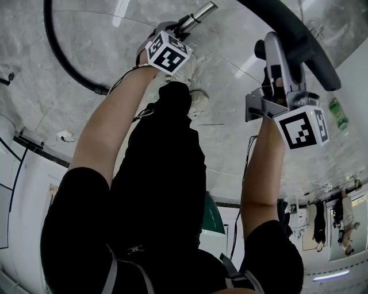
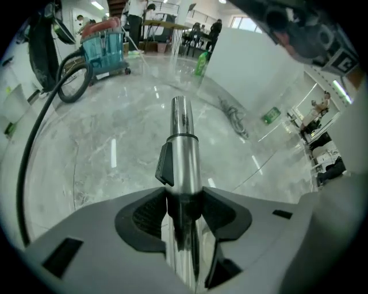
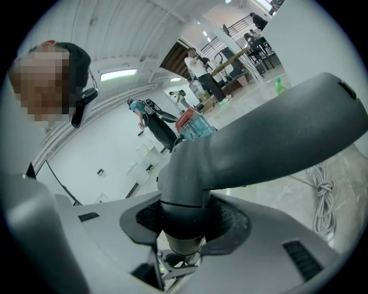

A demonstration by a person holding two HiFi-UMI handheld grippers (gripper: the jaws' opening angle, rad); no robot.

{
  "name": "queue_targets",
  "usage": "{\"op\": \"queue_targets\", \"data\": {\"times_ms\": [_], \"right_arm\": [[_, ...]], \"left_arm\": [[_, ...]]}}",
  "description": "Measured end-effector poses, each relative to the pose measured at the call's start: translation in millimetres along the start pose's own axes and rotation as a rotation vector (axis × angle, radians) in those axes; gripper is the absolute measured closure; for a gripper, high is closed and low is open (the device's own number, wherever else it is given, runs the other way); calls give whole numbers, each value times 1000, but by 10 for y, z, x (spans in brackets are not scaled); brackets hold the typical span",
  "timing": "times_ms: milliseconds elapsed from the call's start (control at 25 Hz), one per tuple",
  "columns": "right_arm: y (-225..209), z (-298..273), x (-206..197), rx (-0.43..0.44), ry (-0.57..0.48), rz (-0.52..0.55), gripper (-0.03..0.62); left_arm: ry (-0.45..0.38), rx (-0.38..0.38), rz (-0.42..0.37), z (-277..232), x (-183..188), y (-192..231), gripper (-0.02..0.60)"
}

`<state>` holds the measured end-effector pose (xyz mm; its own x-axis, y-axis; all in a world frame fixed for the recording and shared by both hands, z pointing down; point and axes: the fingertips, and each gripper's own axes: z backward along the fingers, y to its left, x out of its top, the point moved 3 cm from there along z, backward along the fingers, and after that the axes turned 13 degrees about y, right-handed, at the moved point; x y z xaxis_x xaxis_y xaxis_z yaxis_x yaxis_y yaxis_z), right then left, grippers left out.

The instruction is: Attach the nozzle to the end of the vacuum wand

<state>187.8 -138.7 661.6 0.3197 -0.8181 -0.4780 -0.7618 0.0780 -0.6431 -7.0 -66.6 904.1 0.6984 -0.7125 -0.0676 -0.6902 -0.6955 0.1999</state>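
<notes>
The vacuum wand (image 2: 183,149) is a shiny metal tube with a black clip (image 2: 165,166) on its side. It runs between the jaws of my left gripper (image 2: 183,209), whose pads sit against both sides of it, and its open end points away over the floor. In the head view the left gripper (image 1: 175,28) points steeply down with the wand (image 1: 201,12) sticking out beyond it. My right gripper (image 3: 184,221) is shut on the round neck of a grey bent plastic piece (image 3: 259,143). The head view shows that piece (image 1: 280,54) rising from the right gripper (image 1: 275,80). No separate nozzle is visible.
A black hose (image 1: 60,51) curves over the grey marble floor towards a teal vacuum canister (image 2: 103,49). A green bottle (image 1: 338,113) stands at the right, and a coil of cable (image 3: 325,195) lies on the floor. The person's shoe (image 1: 198,100) is below the left gripper.
</notes>
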Motion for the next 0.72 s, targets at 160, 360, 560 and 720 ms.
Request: {"op": "queue_targets", "data": {"times_ms": [160,360,560,720], "right_arm": [[104,39,140,32,-15,-57,420],[407,5,255,76,23,-36,419],[644,-105,222,136,126,37,419],[774,-163,222,171,177,91,421]], "left_arm": [[-133,-78,-67,684,10,-337,399],[-234,-95,-125,1438,35,-662,399],[-290,-92,-138,1771,75,-780,399],[-312,-89,-136,1840,116,-753,399]]}}
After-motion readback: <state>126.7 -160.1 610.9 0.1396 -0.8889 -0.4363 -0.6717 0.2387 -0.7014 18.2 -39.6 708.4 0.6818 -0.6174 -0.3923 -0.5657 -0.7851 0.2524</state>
